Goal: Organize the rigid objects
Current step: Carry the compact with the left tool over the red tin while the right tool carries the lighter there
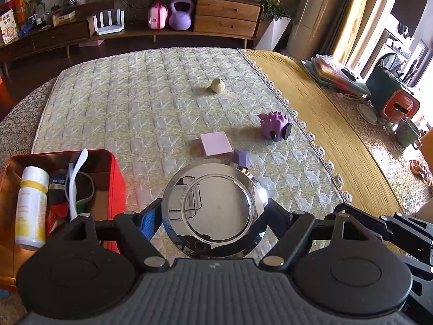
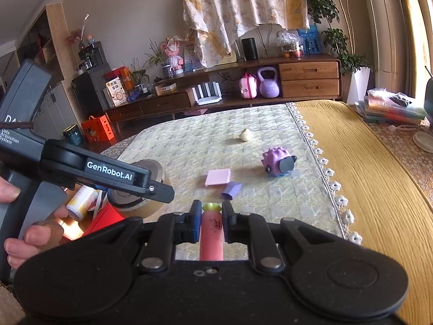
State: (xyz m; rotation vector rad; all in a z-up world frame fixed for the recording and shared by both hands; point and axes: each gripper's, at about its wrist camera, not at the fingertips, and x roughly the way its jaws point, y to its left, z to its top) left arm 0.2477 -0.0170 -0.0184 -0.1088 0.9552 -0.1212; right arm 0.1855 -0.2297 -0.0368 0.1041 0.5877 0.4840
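Left wrist view: the left hand-held gripper [image 1: 215, 212] stands wide, its pads pressing the rim of a round steel dish [image 1: 213, 211] held above the table [image 1: 338, 113]. A pale quilted mat [image 1: 121, 94] covers most of the table. Left of the dish sits a red tin [image 1: 115, 178], open, with a white bottle [image 1: 31, 205], a white spoon [image 1: 75, 178] and other items too cluttered to tell apart. Beyond the dish lie a pink square block [image 1: 216, 143] and, just beside it, a small purple block [image 1: 241, 157]. Farther right stands a purple spiky toy [image 1: 274, 124]; farther back, a cream ball [image 1: 217, 85], well apart.

Right wrist view: the right hand-held gripper [image 2: 212, 216] is narrow, clamped on a pink stick [image 2: 211, 233] with a green-yellow tip. The left gripper's arm crosses the left of the frame, gripped by a hand [image 2: 29, 233], and blocks the tin and part of the dish [image 2: 135, 189]. Ahead on the mat [image 2: 189, 140]: pink block [image 2: 217, 177], purple block [image 2: 232, 189], spiky toy [image 2: 277, 162], ball [image 2: 245, 135]. A wooden sideboard [image 2: 308, 78] stands behind.
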